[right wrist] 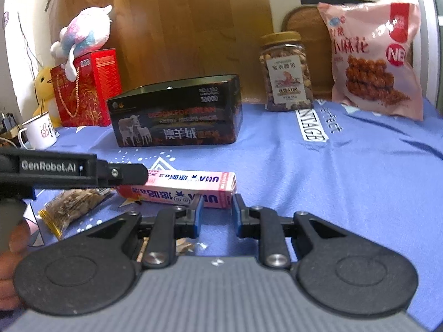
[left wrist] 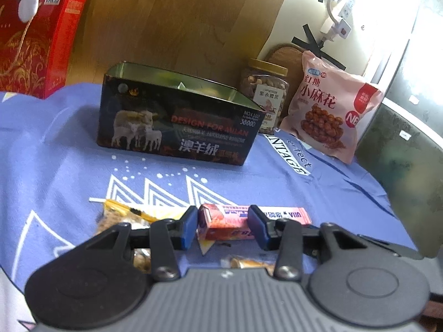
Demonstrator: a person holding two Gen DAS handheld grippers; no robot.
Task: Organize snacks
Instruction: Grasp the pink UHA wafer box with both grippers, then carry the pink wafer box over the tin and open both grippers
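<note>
A long pink candy box [left wrist: 221,221] lies crosswise on the blue cloth [left wrist: 55,144]. My left gripper [left wrist: 224,227] is open. The box's left end sits at its fingertips, and its right pad stands in front of the box's long side. In the right wrist view the same box [right wrist: 180,188] runs left to right, with its right end just beyond my right gripper [right wrist: 216,213]. That gripper is open by a narrow gap, and only cloth shows between its pads. A left gripper finger [right wrist: 130,175] reaches over the box's left end. Clear snack packets [left wrist: 124,218] [right wrist: 72,204] lie to the left.
An open black tin [left wrist: 177,130] [right wrist: 177,121] stands behind the box. Further back are a nut jar [right wrist: 286,74], a pink snack bag [right wrist: 373,63], a red gift box [right wrist: 85,88] with a plush toy [right wrist: 83,30] on it, and a white mug [right wrist: 38,134]. A hand [right wrist: 13,238] shows at the left edge.
</note>
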